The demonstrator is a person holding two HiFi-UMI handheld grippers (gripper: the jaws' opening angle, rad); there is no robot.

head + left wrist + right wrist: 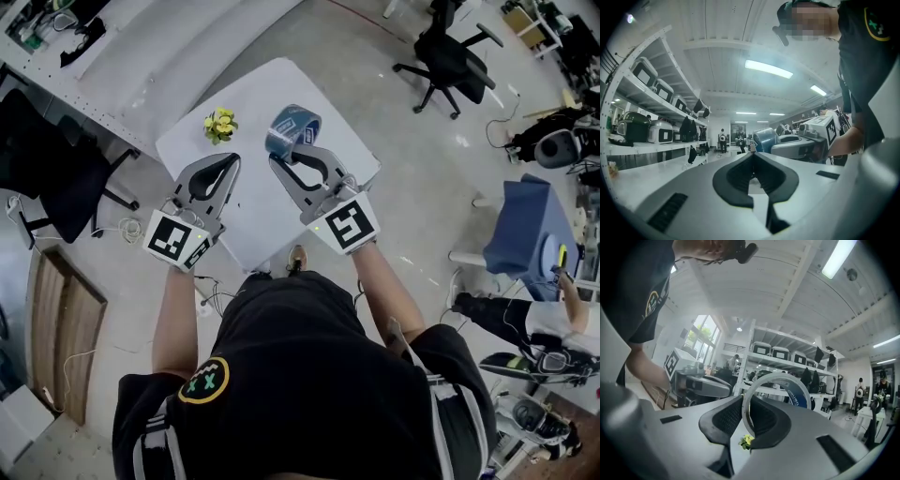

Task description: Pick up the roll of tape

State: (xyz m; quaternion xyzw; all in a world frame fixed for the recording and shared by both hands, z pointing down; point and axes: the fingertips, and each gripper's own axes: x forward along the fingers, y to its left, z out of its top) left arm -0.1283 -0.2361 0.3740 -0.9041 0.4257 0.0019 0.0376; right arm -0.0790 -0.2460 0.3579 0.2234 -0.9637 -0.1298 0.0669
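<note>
The roll of tape is a blue roll with a white core, lifted off the white table. My right gripper is shut on its wall. In the right gripper view the ring of the tape roll stands upright, with its near wall pinched between the dark pads of the right gripper. My left gripper hovers to the left of it, shut with nothing in it. In the left gripper view the left gripper has its jaws meeting at the tips, and the tape roll shows just beyond, to the right.
A small yellow flower bunch lies on the table's far left part and shows through the right jaws as the yellow flower bunch. Black office chairs stand at the far right and the left. A blue-draped stand is on the right.
</note>
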